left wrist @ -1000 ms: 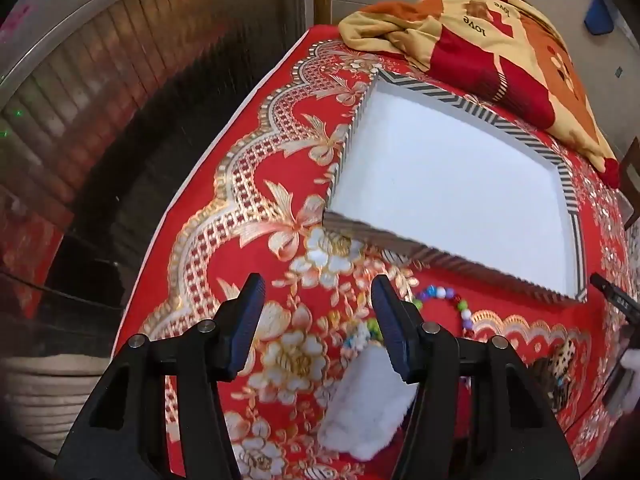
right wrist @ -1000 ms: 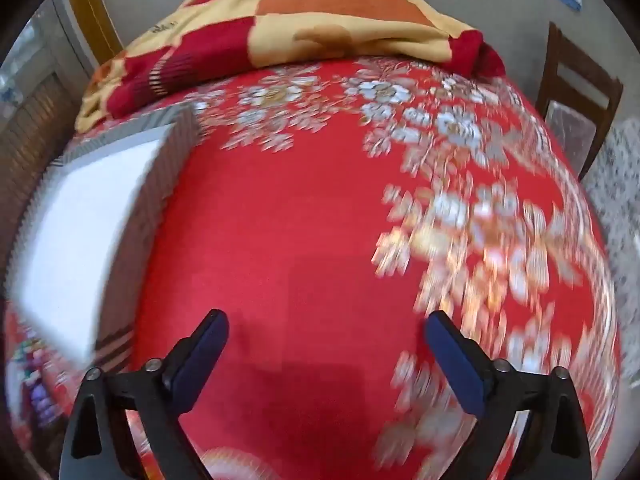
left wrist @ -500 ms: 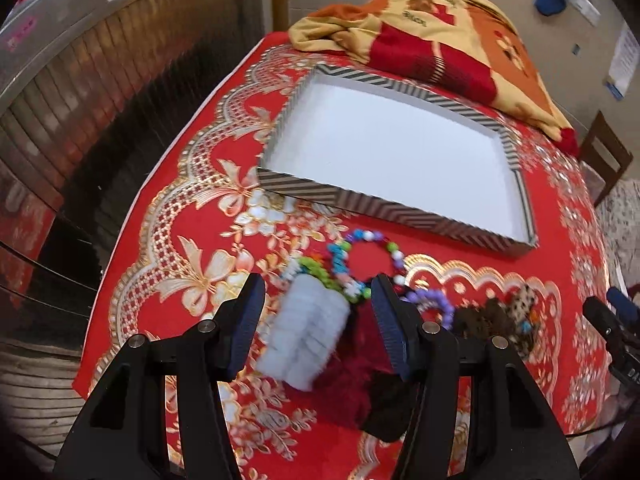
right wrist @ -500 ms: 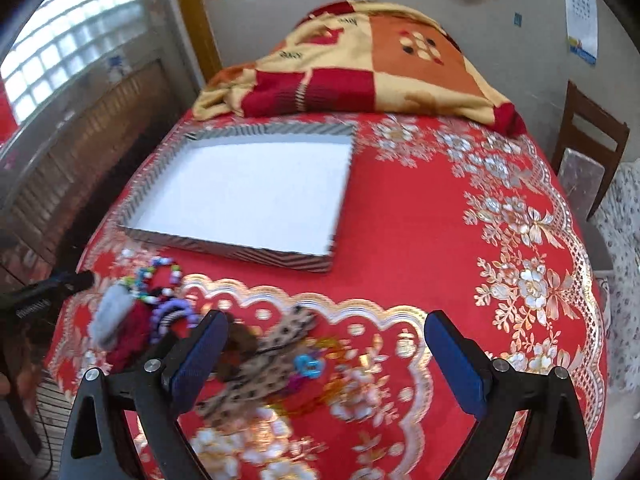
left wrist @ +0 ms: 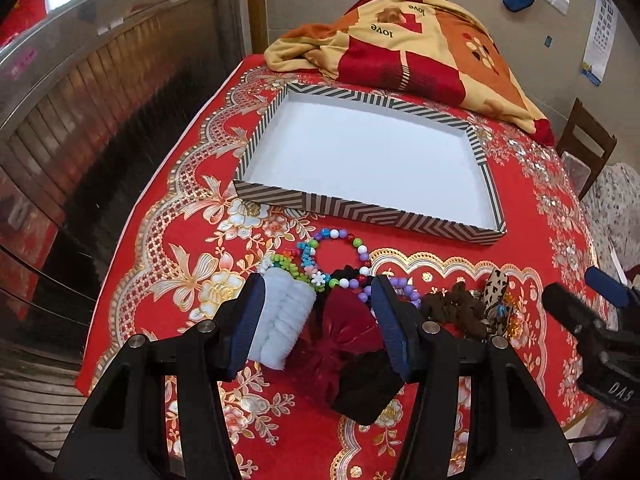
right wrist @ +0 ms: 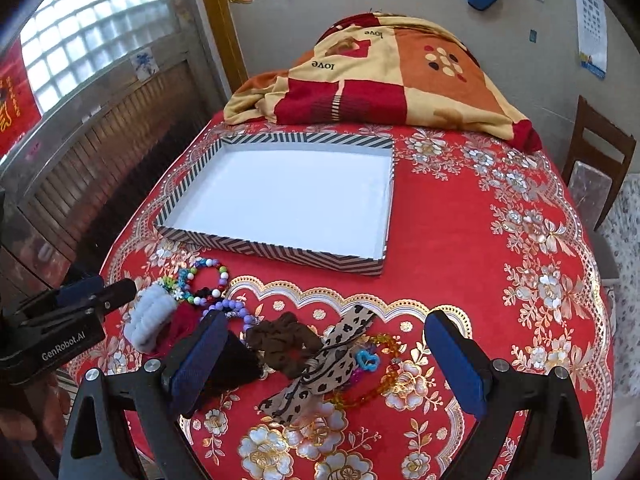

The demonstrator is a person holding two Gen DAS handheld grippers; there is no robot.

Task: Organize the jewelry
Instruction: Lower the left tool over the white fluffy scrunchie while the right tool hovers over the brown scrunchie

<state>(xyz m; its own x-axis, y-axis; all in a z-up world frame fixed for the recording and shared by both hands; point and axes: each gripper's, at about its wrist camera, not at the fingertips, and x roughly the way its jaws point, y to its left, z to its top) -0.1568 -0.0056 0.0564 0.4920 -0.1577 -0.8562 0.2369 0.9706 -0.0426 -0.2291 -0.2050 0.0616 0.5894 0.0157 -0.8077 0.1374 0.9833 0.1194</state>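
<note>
The left gripper (left wrist: 318, 322) hangs with fingers spread and empty over a white fluffy hair tie (left wrist: 286, 320) and dark red bow (left wrist: 340, 334), nearest it. The right gripper (right wrist: 332, 364), wide apart and empty, frames a leopard ribbon (right wrist: 332, 360). Beyond both lies the striped tray (left wrist: 360, 210), empty, on the red surface (right wrist: 460, 240).

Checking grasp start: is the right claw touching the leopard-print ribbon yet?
Apart. The right wrist view shows the right claw wide open, with red cloth visible between each finger and the leopard-print ribbon.
</note>
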